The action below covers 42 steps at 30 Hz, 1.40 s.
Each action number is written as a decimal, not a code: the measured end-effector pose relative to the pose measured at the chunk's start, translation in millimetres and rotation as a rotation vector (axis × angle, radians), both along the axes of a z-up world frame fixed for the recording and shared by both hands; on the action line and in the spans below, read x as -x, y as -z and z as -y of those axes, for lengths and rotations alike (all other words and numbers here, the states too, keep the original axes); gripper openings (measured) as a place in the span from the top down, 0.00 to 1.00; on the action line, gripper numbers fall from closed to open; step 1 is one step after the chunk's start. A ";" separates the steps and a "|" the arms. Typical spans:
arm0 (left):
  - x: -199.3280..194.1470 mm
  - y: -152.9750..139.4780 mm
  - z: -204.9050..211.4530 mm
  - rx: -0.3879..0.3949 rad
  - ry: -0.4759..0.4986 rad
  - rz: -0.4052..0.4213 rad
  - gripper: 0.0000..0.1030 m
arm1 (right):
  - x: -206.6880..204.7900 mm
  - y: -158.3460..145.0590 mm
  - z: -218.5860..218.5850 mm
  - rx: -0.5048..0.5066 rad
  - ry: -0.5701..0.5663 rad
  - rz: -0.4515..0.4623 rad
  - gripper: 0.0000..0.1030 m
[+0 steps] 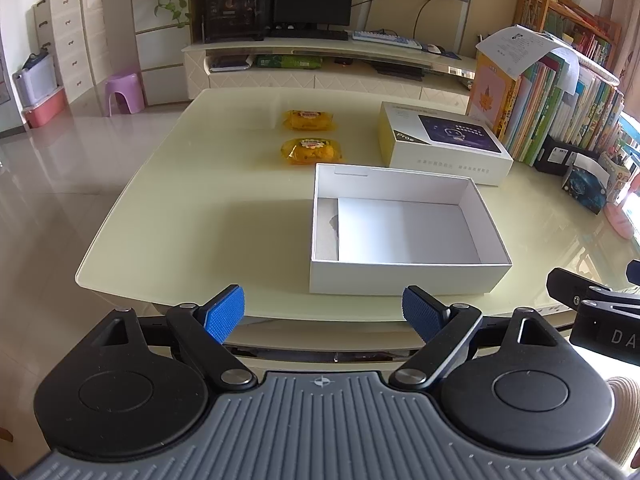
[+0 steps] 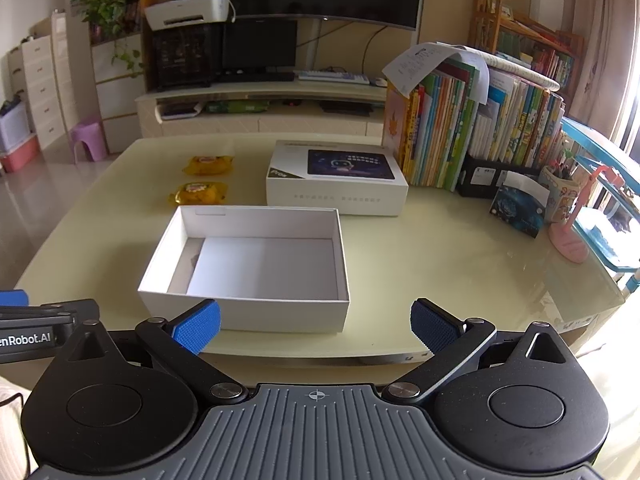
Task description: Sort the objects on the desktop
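Note:
An open, empty white box [image 1: 400,272] [image 2: 248,312] sits near the table's front edge. Behind it lies its lid [image 1: 448,152] [image 2: 336,196], white with a dark printed picture. Two yellow wrapped snack packs lie left of the lid, the near snack pack [image 1: 311,151] [image 2: 198,193] and the far snack pack [image 1: 309,119] [image 2: 208,165]. My left gripper [image 1: 323,314] is open, held before the table edge in front of the box. My right gripper [image 2: 316,327] is open too, just short of the box's front right corner. Neither holds anything.
A row of upright books [image 2: 472,128] stands at the table's right back, with a pen cup [image 2: 560,192] and a pink stand [image 2: 572,240] near it. The pale glass table [image 1: 200,220] has bare surface left of the box. A purple stool [image 1: 124,94] is on the floor.

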State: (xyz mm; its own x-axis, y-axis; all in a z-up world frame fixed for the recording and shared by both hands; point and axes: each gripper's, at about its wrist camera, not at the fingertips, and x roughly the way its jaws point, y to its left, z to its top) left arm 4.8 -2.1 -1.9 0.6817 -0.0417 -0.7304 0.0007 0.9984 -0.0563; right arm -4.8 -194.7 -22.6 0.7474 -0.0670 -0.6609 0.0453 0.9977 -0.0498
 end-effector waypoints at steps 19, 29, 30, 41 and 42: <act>-17.2 6.7 -7.0 0.022 -0.007 -0.024 0.00 | -19.0 -0.6 -24.7 0.037 -0.002 0.020 0.00; -35.9 9.6 -15.2 0.022 -0.018 -0.031 0.00 | -42.0 3.9 -35.2 0.045 -0.011 0.008 0.00; -37.7 9.7 -15.7 0.021 -0.018 -0.030 0.00 | -44.3 4.3 -36.2 0.045 -0.012 0.007 0.00; -66.8 10.7 -18.5 0.014 -0.019 -0.020 0.00 | -61.0 12.8 -43.7 0.028 -0.019 -0.010 0.00; -70.2 10.9 -18.9 0.013 -0.020 -0.018 0.00 | -62.1 13.8 -44.3 0.026 -0.019 -0.012 0.00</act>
State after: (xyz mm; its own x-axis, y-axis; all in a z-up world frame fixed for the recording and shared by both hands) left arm 75.1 16.9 -12.8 0.6695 -0.0377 -0.7418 -0.0205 0.9974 -0.0692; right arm 57.3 -150.4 -36.3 0.7410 -0.0700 -0.6679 0.0259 0.9968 -0.0758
